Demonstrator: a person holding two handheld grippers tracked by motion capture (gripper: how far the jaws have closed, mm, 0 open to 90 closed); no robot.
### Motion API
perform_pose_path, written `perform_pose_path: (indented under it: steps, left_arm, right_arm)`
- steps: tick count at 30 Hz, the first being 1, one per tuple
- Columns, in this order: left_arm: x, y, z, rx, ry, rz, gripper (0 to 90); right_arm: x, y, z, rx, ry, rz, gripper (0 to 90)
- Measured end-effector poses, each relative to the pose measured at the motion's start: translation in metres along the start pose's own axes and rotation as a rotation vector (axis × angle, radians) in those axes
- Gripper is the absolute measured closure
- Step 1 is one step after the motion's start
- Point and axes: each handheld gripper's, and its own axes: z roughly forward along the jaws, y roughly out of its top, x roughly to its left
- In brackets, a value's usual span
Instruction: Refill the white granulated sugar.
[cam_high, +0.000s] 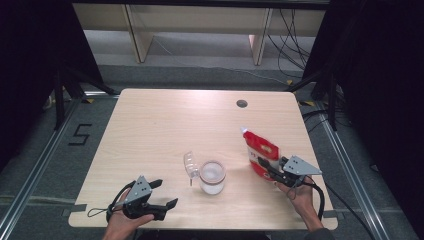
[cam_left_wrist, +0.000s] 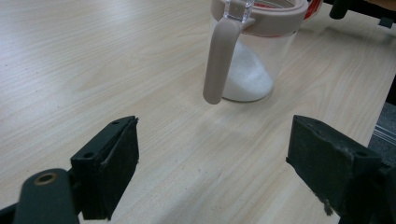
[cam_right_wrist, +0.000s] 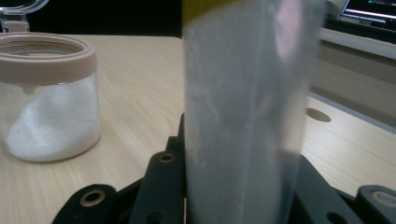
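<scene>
Pale wood-grain table (cam_high: 165, 125) on a grey floor, dark curtains to either side. Near the middle of the front half, a clear plastic jar with a beige rim (cam_high: 212, 176), partly filled with white granules, its clear hinged lid (cam_high: 190, 164) flipped open toward the left. Just right of the jar, a red and white pouch (cam_high: 261, 152) standing upright, clamped low down in the right tongs (cam_high: 267, 169), pads pressed on its sides. At the front left edge, left tongs (cam_high: 166, 194) released, jaws spread wide with only bare table between them, aimed at the jar from a short way off.
</scene>
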Motion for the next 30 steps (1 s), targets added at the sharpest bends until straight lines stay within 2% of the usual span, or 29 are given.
perform_pose_path:
  steps: [3,5,8,9,11,13,15,21,23,24,25,26,27,29,30]
  left_arm:
    - [0.0,0.0,0.001,0.002,-0.001,0.003,16.2]
    - [0.0,0.0,0.001,0.002,0.0,0.003,16.2]
    - [0.0,0.0,0.0,-0.001,0.002,-0.003,16.2]
    - [0.0,0.0,0.0,0.0,0.002,-0.003,16.2]
    - [0.0,0.0,0.0,0.002,0.001,0.0,16.2]
    - [0.0,0.0,0.0,0.001,0.0,0.002,16.2]
    - [0.0,0.0,0.0,0.001,0.003,-0.001,15.9]
    - [0.0,0.0,0.001,0.001,0.003,0.002,15.9]
    - [0.0,0.0,0.001,0.001,0.003,-0.001,15.9]
    - [0.0,-0.001,0.001,0.001,0.001,-0.006,15.9]
    - [0.0,-0.001,0.0,0.005,0.007,-0.006,15.9]
    - [0.0,-0.001,0.001,0.005,0.005,-0.006,15.9]
    - [0.0,-0.001,0.001,0.006,0.005,-0.005,15.9]
    - [0.0,0.0,0.001,0.002,-0.001,0.011,15.9]
    - [0.0,0.0,0.001,0.002,0.0,0.009,15.9]
  right_arm:
    - [-0.002,0.0,-0.004,0.009,-0.005,-0.013,73.0]
    - [-0.002,-0.002,-0.006,0.009,-0.02,0.017,72.9]
    - [-0.004,-0.002,-0.008,0.025,-0.02,0.002,72.7]
    - [-0.005,-0.002,-0.009,0.022,-0.037,-0.008,72.6]
    - [-0.002,-0.002,-0.01,0.024,-0.03,0.028,72.4]
    - [-0.003,-0.002,-0.01,0.027,-0.033,0.015,71.3]
    - [-0.004,-0.002,-0.01,0.024,-0.037,-0.016,69.9]
    - [-0.003,-0.002,-0.011,0.024,-0.036,0.017,67.2]
    - [-0.004,-0.001,-0.012,0.031,-0.037,0.004,64.4]
    - [-0.002,0.0,-0.013,0.035,-0.051,0.007,63.7]
    - [-0.003,0.001,-0.013,0.032,-0.039,-0.019,62.9]
    - [-0.004,0.001,-0.013,0.031,-0.03,-0.022,62.0]
    - [-0.002,0.001,-0.015,0.045,-0.039,0.008,61.0]
    - [-0.003,0.001,-0.014,0.037,-0.031,-0.003,58.7]
    - [-0.003,0.001,-0.015,0.036,-0.048,-0.008,57.6]
